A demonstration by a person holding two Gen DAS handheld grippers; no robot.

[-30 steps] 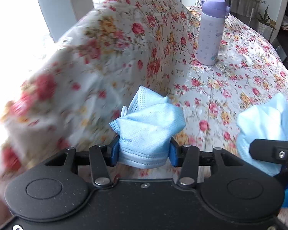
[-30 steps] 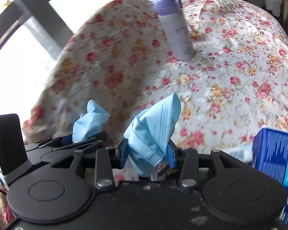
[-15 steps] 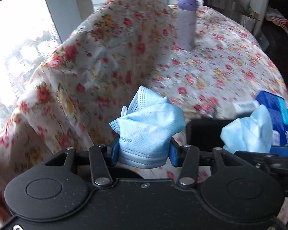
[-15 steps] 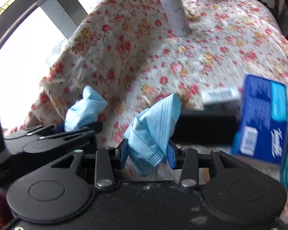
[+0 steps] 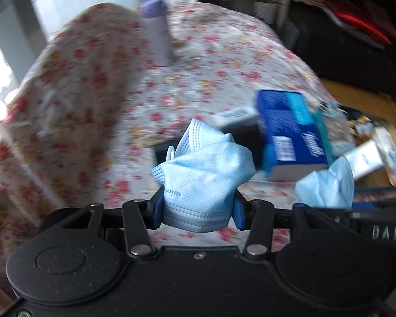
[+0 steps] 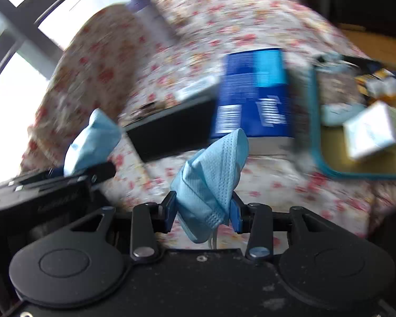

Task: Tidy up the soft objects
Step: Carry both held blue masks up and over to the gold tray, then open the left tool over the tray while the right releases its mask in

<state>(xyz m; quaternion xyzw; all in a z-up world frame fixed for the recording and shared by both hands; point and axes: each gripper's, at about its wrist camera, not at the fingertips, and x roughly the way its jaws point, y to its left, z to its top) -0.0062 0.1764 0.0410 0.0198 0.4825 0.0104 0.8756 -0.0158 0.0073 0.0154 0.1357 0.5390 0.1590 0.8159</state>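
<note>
On the tabletop (image 5: 203, 84) a bottle (image 5: 157, 31) stands at the far side. Nearer, a box (image 5: 290, 129) lies right of a flat case (image 6: 171, 132). A tray (image 6: 356, 158) sits right of the box, with a small carton (image 6: 369, 129) in it. One crumpled mask (image 5: 206, 169) sits between the left hand-held gripper's (image 5: 198, 208) fingers, another mask (image 6: 213, 166) in the right hand-held gripper (image 6: 203, 214).

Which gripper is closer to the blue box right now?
Right. The right gripper, shut on a mask, sits just short of the blue box. The left gripper, clamping its own mask, is farther off to the box's left.
</note>
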